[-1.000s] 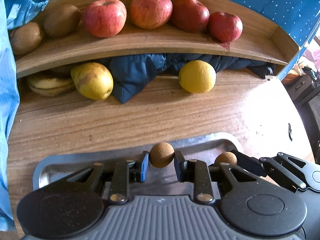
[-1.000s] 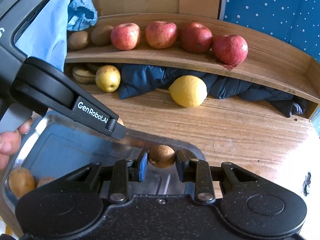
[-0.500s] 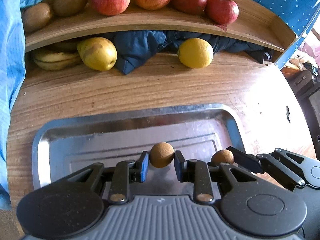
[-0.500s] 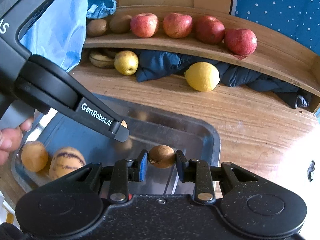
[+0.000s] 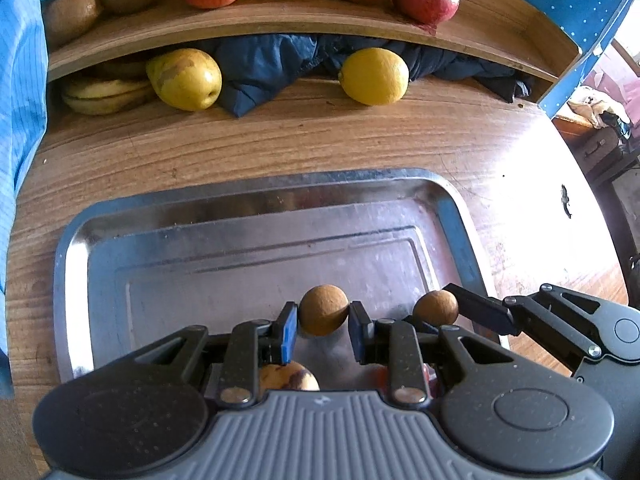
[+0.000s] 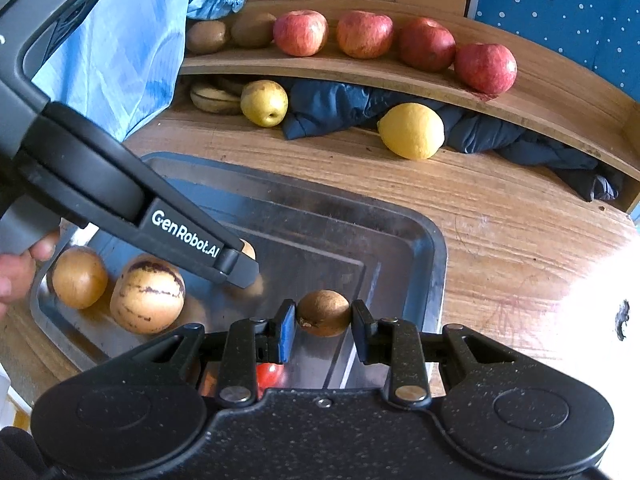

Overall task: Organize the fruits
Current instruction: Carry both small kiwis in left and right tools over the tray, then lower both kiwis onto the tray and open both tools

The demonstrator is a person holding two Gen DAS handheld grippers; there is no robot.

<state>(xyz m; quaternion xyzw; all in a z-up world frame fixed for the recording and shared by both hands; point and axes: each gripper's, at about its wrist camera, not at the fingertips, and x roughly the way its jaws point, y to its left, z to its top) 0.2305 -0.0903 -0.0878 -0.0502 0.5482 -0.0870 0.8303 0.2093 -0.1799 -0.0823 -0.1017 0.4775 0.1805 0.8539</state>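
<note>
My left gripper (image 5: 323, 322) is shut on a small round brown fruit (image 5: 323, 309) and hangs above the near part of a metal tray (image 5: 260, 204). Just to its right, my right gripper (image 6: 323, 326) is shut on a second small brown fruit (image 6: 323, 312) over the tray's right side (image 6: 438, 248). In the right wrist view the left gripper (image 6: 242, 266) reaches in from the left. A striped yellow fruit (image 6: 147, 294) and an orange-brown fruit (image 6: 79, 278) lie in the tray's near left corner.
A curved wooden shelf (image 5: 256, 20) at the back holds several red apples (image 6: 301, 33) and two kiwis (image 6: 208, 36). Under it lie a pear (image 5: 185, 78), a lemon (image 5: 374, 76), bananas (image 5: 104, 94) and a dark blue cloth (image 5: 264, 66). Light blue fabric (image 6: 116, 52) hangs at left.
Both grippers, each still holding its brown fruit, have pulled back from the shelf over the tray. Much more of the tray shows now, with two larger fruits in its corner.
</note>
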